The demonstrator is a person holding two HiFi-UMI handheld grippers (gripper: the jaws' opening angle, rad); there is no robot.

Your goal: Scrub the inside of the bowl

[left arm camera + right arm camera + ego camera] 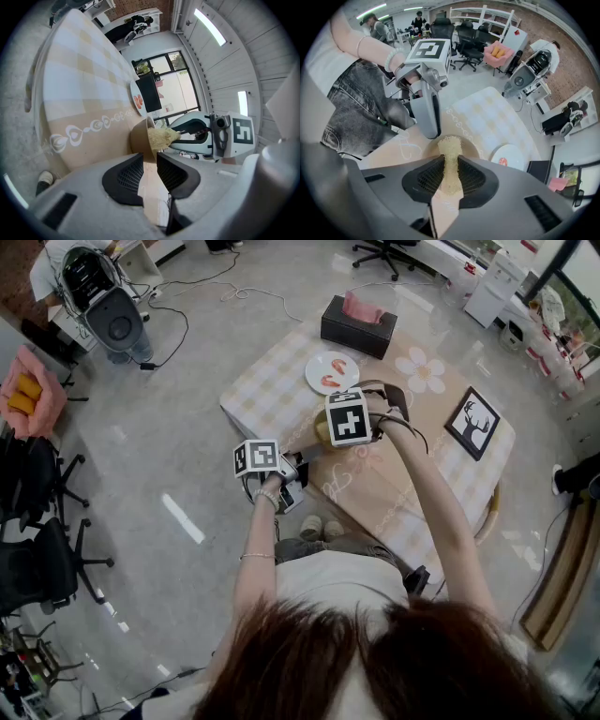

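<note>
The right gripper (450,164) points steeply down, its jaws clamped on a pale yellow fibrous scrub pad (450,143). The pad's free end sits inside the tan round bowl (474,146). The left gripper (150,161), nearly level, has its jaws closed on the bowl's near rim. The bowl stands on a beige patterned mat (375,484) near the table's front edge. A white plate (332,372) lies beyond it.

The scrubber (449,147) lies in the bowl (469,148) (by the table edge (234,413)), plate (332,372) beyond
</note>
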